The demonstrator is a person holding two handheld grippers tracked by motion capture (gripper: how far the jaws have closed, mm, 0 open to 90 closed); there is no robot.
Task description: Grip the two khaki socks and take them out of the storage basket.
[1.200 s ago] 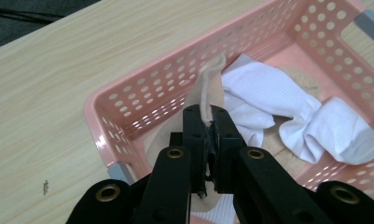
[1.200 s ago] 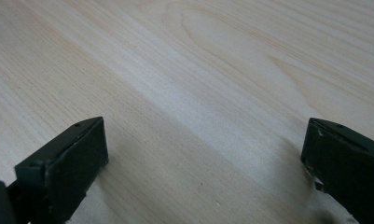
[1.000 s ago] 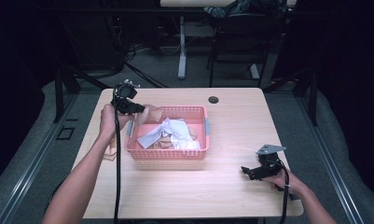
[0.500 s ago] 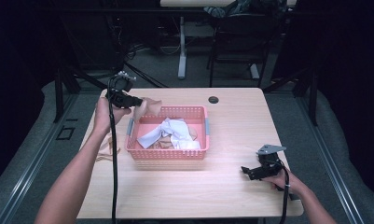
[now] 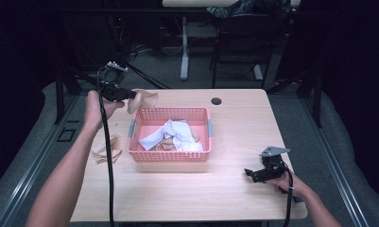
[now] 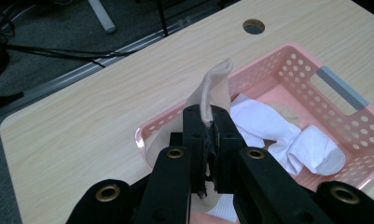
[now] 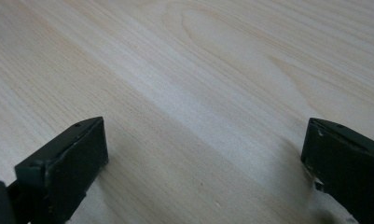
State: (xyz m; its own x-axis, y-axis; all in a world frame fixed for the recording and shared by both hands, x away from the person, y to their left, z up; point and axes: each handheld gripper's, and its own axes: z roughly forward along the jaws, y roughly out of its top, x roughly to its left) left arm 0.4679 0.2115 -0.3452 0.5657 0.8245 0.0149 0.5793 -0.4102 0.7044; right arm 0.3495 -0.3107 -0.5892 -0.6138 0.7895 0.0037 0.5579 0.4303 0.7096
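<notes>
My left gripper is lifted above the table's far left, shut on a beige sock that hangs over the pink basket's far-left corner. In the left gripper view the beige sock sticks up from between the closed jaws of that gripper, with the pink basket beneath. White socks and more beige ones lie in the basket. My right gripper rests low at the table's front right, open; in its own view this gripper has only bare wood between its jaws.
A beige sock pile lies on the table left of the basket. A round cable hole sits near the far edge. Dark floor, table legs and a chair stand beyond.
My left gripper has risen and moved left and away from the basket, drawing the beige sock up with it. The right gripper has stayed put.
</notes>
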